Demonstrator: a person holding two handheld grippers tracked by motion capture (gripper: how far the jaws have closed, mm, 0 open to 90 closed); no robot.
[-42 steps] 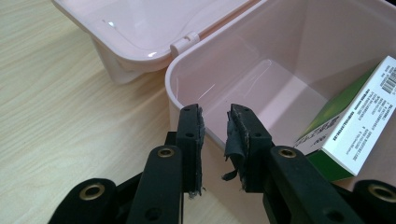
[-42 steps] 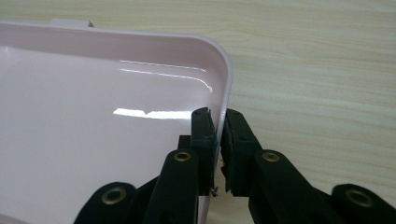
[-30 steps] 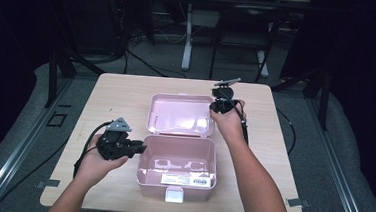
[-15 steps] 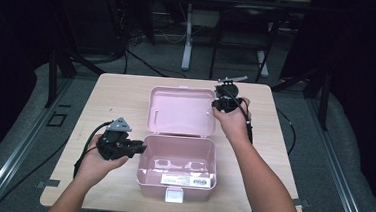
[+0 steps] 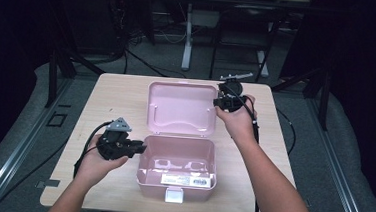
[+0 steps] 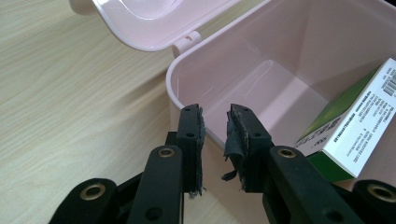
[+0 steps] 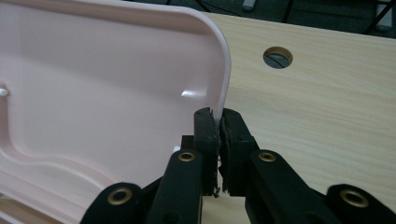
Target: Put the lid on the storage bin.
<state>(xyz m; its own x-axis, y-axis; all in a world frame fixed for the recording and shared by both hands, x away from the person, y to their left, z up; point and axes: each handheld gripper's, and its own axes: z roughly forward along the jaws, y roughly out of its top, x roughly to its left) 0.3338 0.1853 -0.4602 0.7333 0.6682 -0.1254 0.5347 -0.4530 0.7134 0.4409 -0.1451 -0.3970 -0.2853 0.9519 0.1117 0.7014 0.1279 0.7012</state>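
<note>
My right claw [image 7: 218, 122] pinches the lid [image 7: 107, 93] edge, hiding the rim there. My left claw [image 6: 215, 122] straddles the box [image 6: 173, 79] wall, its pads a little apart; bare table [image 7: 327, 93] lies beyond.

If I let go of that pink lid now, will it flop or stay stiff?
The lid looks like thin moulded plastic, probably light and fairly stiff. The right gripper pinches only its edge, and the glossy surface may be slippery. Hinged to the box, it would likely swing, not slide.

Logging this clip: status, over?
Right gripper clamped on lid edge. Left gripper straddles box rim, pads apart. Nothing obstructing.
</note>
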